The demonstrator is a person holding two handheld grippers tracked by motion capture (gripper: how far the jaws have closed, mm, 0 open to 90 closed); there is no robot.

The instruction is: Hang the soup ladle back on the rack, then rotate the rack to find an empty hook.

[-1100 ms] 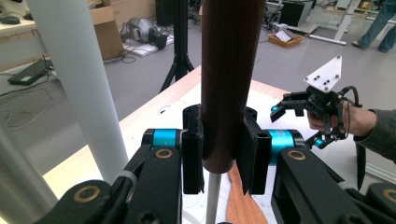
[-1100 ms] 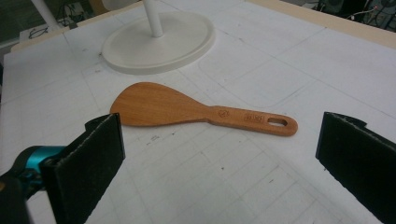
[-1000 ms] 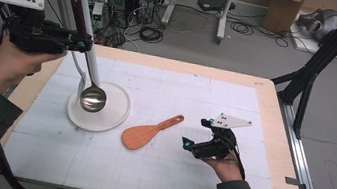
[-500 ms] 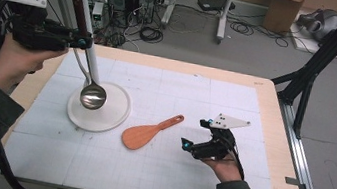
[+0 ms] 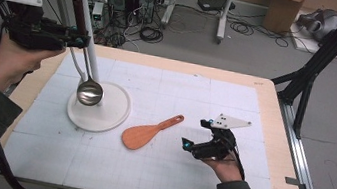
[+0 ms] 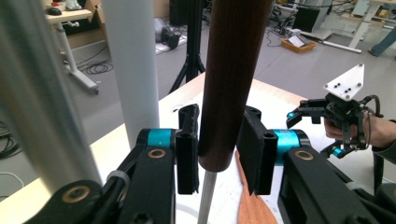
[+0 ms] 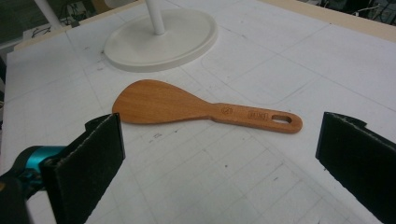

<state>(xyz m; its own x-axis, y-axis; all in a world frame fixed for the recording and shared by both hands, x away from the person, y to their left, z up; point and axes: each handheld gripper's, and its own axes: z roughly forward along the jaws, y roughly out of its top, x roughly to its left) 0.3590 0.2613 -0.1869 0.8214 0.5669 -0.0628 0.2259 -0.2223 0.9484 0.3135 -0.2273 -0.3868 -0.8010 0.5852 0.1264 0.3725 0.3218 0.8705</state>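
Ladle [image 5: 89, 75] has dark brown handle, shiny steel bowl.

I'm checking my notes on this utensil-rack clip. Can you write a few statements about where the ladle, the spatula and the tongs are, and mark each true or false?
1. The ladle hangs on the white rack. True.
2. The left tongs clamp the ladle's handle. False: a gap shows; they have just been opening.
3. The wooden spatula lies flat on the mat. True.
4. The right tongs grip the spatula. False: they are open, short of it.
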